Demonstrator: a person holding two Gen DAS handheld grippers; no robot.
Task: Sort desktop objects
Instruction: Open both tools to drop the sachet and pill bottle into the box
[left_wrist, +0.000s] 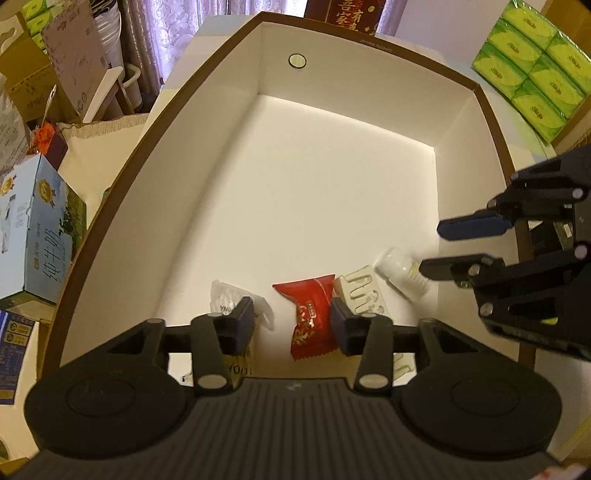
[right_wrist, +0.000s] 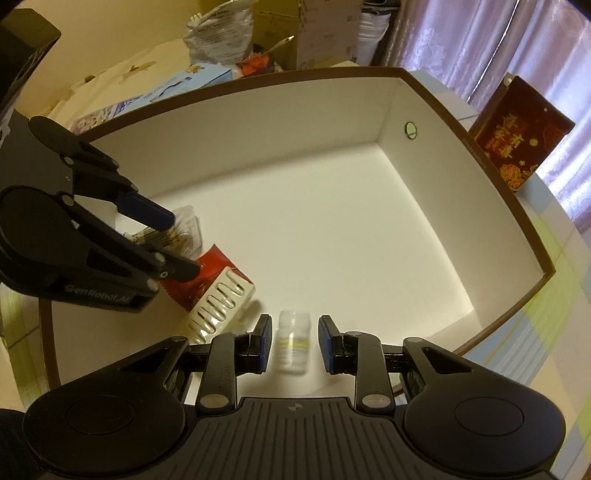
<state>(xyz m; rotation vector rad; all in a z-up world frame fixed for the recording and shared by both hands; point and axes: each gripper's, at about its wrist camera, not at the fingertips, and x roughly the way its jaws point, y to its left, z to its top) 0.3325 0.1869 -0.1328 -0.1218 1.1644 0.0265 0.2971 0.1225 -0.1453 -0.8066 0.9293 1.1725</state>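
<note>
Presently catalogued: one large box (left_wrist: 491, 122), brown outside, white inside, holding four small items, all grouped along its near wall.

- Red candy wrapper (left_wrist: 308, 314): lies flat on the box floor, near wall, between the fingertips of the left gripper (left_wrist: 291, 321). Fingers stand apart with a gap on each side; nothing is clamped. Judged either just set down or about to be picked.
- Clear plastic packet (left_wrist: 225, 295): left of the candy, partly behind the left gripper's left finger.
- White ribbed block (left_wrist: 364, 291): touching the candy's right edge, lying tilted.
- Small translucent bottle (right_wrist: 293, 341): on its side toward the near right corner of the box, framed between the fingertips of the right gripper (right_wrist: 293, 343). Fingers open, not touching it; the bottle looks blurred, so whether it is rolling cannot be told.

Rest of the box floor bare. Outside the box: green tissue packs (left_wrist: 535, 66), blue milk carton (left_wrist: 37, 229), red gift box (right_wrist: 517, 136).

Judgement: items are being gathered into the box; sorting is partly done.
</note>
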